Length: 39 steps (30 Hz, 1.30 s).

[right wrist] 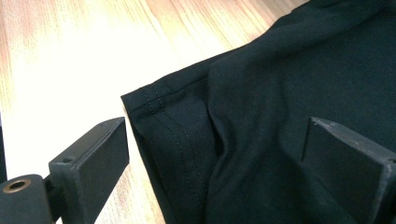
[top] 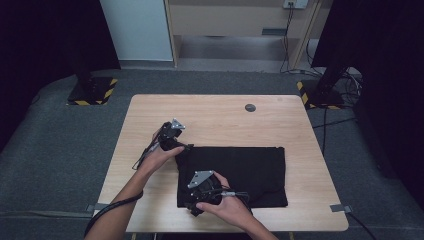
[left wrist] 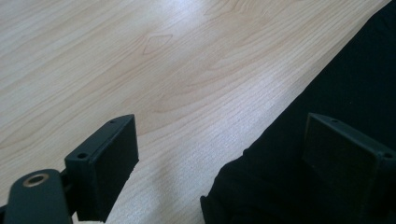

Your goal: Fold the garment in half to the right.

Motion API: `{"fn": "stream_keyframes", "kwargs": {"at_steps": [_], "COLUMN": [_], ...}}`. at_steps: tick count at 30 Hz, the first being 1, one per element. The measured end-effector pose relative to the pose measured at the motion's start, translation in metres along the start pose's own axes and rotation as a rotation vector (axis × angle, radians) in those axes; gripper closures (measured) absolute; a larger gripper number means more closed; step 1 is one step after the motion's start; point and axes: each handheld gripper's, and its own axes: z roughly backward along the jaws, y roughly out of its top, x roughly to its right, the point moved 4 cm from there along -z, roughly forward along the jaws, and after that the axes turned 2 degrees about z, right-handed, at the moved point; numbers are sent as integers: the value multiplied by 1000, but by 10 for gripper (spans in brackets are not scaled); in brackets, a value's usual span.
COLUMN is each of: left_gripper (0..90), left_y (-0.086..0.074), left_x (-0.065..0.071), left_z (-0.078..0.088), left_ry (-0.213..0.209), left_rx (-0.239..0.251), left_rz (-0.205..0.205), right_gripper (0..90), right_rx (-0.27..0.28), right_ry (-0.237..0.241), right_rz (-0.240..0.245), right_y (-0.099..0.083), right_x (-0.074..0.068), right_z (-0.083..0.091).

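On the near half of the table (top: pixel 150 115) lies a black folded garment (top: pixel 250 170), flat, its left edge toward my left hand. I have the left tongs (top: pixel 176 145) at the garment's far left corner and the right tongs (top: pixel 196 206) at its near left corner.

From the left gripper view, my left tongs (left wrist: pixel 219 163) stand wide apart and hold nothing: one jaw hangs over bare wood, the other over the cloth (left wrist: pixel 336 93), with the edge running between them. The right gripper view shows the same for the right tongs (right wrist: pixel 215 168): gaping, empty, straddling the stitched hem (right wrist: pixel 163 116) at the corner.

My guess is the next step is to pinch both left corners and fold or lift. The risks I see:
- The garment is folded, so a shallow bite may catch the top layer alone, and the stack would peel apart on lifting.
- A jaw coming down on the wood could push the edge and wrinkle it instead of sliding under.
- If one corner is gripped before the other, the cloth would skew and the fold come out crooked.
- Black cloth against black jaws makes depth hard for me to judge.
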Motion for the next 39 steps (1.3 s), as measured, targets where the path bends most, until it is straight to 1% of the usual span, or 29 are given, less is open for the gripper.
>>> {"fn": "stream_keyframes", "kwargs": {"at_steps": [4, 10, 14, 18, 21, 26, 29, 32, 36, 39], "left_gripper": [101, 97, 97, 98, 99, 99, 99, 102, 128, 134], "left_y": [-3, -12, -15, -18, -19, -21, -23, -24, -26, -27], "left_x": [0, 1, 0, 3, 4, 4, 3, 4, 3, 3], "left_z": [0, -5, -7, -11, -13, -14, -14, -14, -13, -13], "left_ry": [-7, -9, -4, 2, -1, -8, -13, -14, -32, -33], "left_rx": [1, -29, -35, -53, -67, -63, -55, -43, -30, -22], "left_rz": [9, 0, 10, -7, -14, 6, 26, 23, 52, 55], "right_gripper": [75, 79, 85, 88, 93, 111, 114, 116, 115, 119], "right_rx": [2, 2, 6, 7, 7, 23, 25, 27, 26, 15], "right_ry": [0, -5, -8, -9, -10, -19, -28, -32, -18, -9], "right_rz": [8, 13, 10, 9, -1, -6, -12, -16, -15, 1], "right_y": [1, 6, 7, 6, 6, 6, 6, 8, 14, 17], "right_x": [-1, -4, -5, -5, -6, -5, -5, -6, -12, -15], "right_z": [-1, -3, -4, -5, -5, -4, -5, -7, -16, -25]}}
